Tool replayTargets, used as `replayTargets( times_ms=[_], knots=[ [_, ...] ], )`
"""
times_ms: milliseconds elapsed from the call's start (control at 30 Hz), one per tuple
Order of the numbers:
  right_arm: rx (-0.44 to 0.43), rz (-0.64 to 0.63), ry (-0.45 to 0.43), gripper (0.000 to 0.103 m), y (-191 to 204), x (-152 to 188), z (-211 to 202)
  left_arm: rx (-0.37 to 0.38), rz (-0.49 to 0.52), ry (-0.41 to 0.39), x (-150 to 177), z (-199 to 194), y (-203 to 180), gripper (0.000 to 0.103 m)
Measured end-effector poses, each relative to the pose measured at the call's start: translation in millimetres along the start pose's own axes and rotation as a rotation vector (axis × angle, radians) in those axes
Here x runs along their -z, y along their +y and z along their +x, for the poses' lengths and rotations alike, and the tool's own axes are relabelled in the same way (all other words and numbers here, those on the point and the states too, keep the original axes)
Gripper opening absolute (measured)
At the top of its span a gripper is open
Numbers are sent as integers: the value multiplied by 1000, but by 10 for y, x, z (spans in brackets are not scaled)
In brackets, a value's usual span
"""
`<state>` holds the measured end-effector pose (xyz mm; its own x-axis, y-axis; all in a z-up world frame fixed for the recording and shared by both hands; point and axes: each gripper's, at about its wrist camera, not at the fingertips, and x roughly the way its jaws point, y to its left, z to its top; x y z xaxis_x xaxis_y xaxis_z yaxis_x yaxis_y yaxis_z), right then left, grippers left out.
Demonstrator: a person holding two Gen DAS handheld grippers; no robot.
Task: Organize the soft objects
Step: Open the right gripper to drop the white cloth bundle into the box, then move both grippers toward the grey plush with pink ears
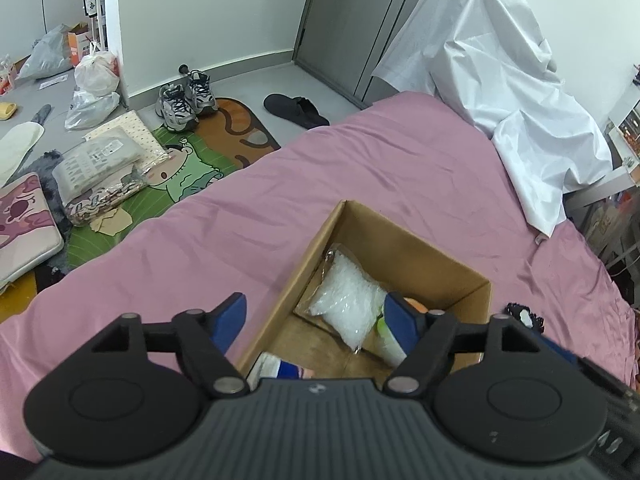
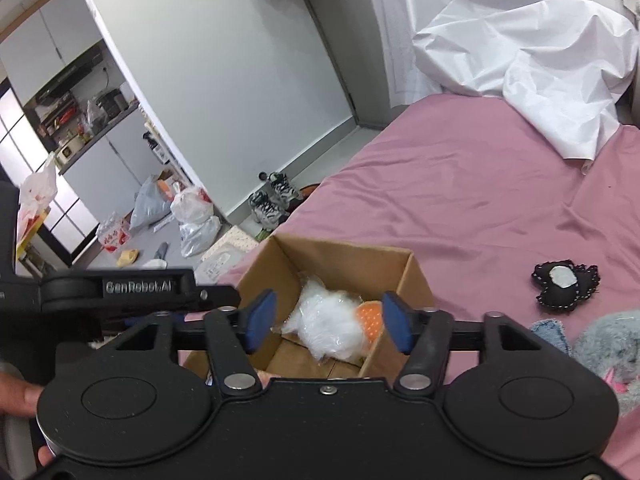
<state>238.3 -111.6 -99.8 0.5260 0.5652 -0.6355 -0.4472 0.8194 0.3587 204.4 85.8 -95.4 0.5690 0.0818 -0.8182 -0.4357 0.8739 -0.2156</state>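
An open cardboard box (image 1: 416, 236) (image 2: 344, 250) stands on the pink bed (image 1: 360, 160). In it lies a clear bag of white stuffing (image 1: 348, 304) (image 2: 324, 320), with an orange dotted soft item (image 2: 370, 316) beside it. A blue and white item (image 1: 280, 368) lies at the near end. My left gripper (image 1: 316, 312) hangs open above the box; its pads touch nothing. My right gripper (image 2: 328, 316) is open over the same box, apart from the bag. On the sheet to the right lies a black heart-shaped pad (image 2: 566, 286) (image 1: 524, 316).
A grey fluffy plush (image 2: 608, 344) and a blue cloth (image 2: 552, 332) lie at the right on the bed. A white sheet (image 1: 512, 92) is heaped at the far end. The floor on the left holds sneakers (image 1: 184, 100), a slipper (image 1: 296, 110), bags and packets.
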Motion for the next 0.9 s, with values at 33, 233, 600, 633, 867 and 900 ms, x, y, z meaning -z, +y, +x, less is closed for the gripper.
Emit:
replayTargets(
  times_ms=[33, 233, 600, 633, 867, 900],
  knots=[
    [4, 8, -6, 66, -14, -11, -25, -1, 7, -1, 3, -14, -8, 78],
    [45, 47, -21, 75, -103, -60, -164, -15, 62, -24, 30, -151, -117, 84],
    [105, 87, 12, 87, -327, -72, -361, -14, 116, -81, 116, -327, -330, 103],
    [107, 92, 11, 89, -351, -72, -400, -15, 126, -82, 127, -334, -369, 103],
    [102, 121, -3, 96, -526, -101, -594, -20, 172, -63, 215, -414, -572, 103],
    [103, 123, -3, 96, -542, -100, -614, -18, 175, -63, 233, -430, -590, 103]
  ],
)
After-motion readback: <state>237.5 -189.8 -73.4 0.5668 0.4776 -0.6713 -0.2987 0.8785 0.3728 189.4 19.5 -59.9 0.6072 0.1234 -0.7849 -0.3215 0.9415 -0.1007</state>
